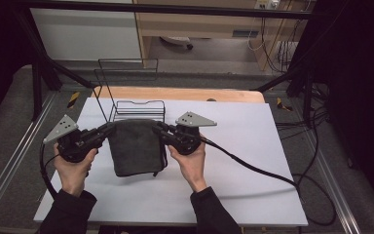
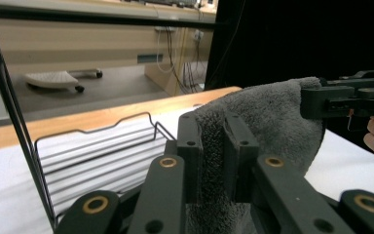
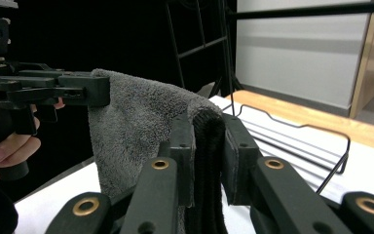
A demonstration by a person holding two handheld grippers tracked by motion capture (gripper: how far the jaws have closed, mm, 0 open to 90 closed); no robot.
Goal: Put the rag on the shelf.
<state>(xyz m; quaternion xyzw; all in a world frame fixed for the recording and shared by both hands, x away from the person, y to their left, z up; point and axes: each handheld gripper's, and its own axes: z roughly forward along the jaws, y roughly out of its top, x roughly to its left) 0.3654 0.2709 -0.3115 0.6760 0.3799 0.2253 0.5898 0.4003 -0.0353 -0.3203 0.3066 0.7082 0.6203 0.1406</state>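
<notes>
At the left of the high view, the left gripper is held in the person's left hand, a grey three-cornered plate riding on top of it and its jaws pointing inward to the left top corner of a dark grey towel. In the left gripper view its two black jaws are pressed together on a fold of the towel, pinching the cloth between the pads. The towel hangs between the two tools, stretched along its upper edge and drooping down toward the white table top; whether its lower hem touches the surface is hard to tell from above. Just behind it stands a black wire rack, near the table's wooden far edge. To the right, the right gripper, in the right hand, grips the towel's other top corner; the right gripper view shows its jaws clamped on a thick folded edge of the cloth, with its cable trailing off across the table.
</notes>
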